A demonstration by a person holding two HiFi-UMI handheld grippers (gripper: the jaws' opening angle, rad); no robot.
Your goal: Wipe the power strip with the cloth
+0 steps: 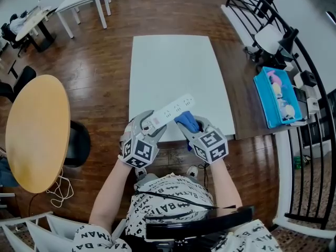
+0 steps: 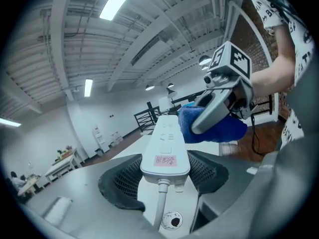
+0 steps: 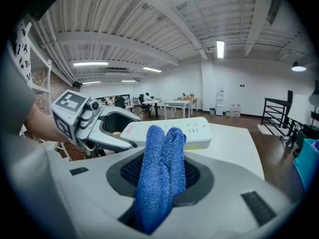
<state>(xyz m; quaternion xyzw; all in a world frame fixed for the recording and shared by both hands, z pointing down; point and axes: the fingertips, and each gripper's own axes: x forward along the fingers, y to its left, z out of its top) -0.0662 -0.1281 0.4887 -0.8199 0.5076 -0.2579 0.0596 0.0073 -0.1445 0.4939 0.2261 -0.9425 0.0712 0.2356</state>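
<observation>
A long white power strip [image 1: 169,112] hangs above the near edge of the white table [image 1: 173,62], with my left gripper [image 1: 148,124] shut on its cord end. In the left gripper view the power strip [image 2: 166,146] lies between the black pads [image 2: 122,180], label side up. My right gripper [image 1: 191,127] is shut on a folded blue cloth [image 1: 187,122], which rests against the strip's right side. In the right gripper view the cloth [image 3: 160,173] stands between the jaws, with the power strip [image 3: 172,133] and the left gripper [image 3: 94,123] just beyond it.
A round wooden table [image 1: 37,130] and a black chair [image 1: 79,143] stand to the left. A blue bin [image 1: 275,96] and a black railing [image 1: 294,46] are at the right. White desks [image 1: 84,1] are at the far end of the wooden floor.
</observation>
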